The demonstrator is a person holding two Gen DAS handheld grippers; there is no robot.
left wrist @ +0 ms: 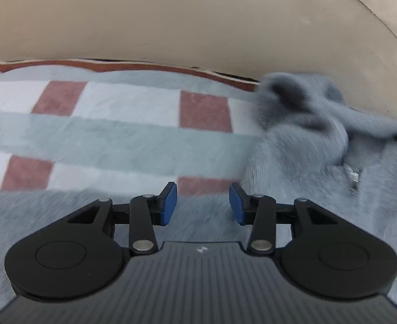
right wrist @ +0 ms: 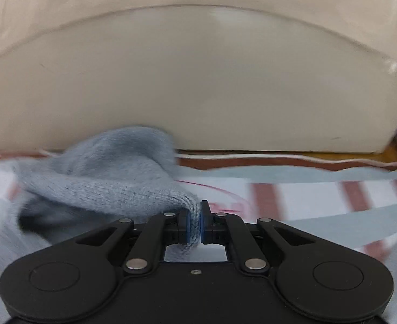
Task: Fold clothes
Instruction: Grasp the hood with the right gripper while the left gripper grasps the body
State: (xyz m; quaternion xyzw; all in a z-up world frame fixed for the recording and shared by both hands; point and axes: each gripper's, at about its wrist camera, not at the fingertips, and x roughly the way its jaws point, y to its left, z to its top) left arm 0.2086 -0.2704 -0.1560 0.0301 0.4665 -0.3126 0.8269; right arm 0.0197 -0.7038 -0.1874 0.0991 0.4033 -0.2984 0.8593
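Observation:
A grey-blue knitted sweater (left wrist: 306, 124) lies on a checked blanket (left wrist: 117, 132). In the left wrist view part of it is bunched and lifted at the right, and more of it spreads under my left gripper (left wrist: 202, 202), which is open and empty just above the knit. In the right wrist view my right gripper (right wrist: 195, 222) is shut on a ribbed edge of the sweater (right wrist: 112, 178), which trails up and to the left from the blue pads (right wrist: 189, 226). Both views are motion-blurred.
The blanket (right wrist: 320, 197) has white, pale grey and brick-red squares and a red border. A cream padded surface (right wrist: 198, 81) rises right behind it and also shows in the left wrist view (left wrist: 171, 21).

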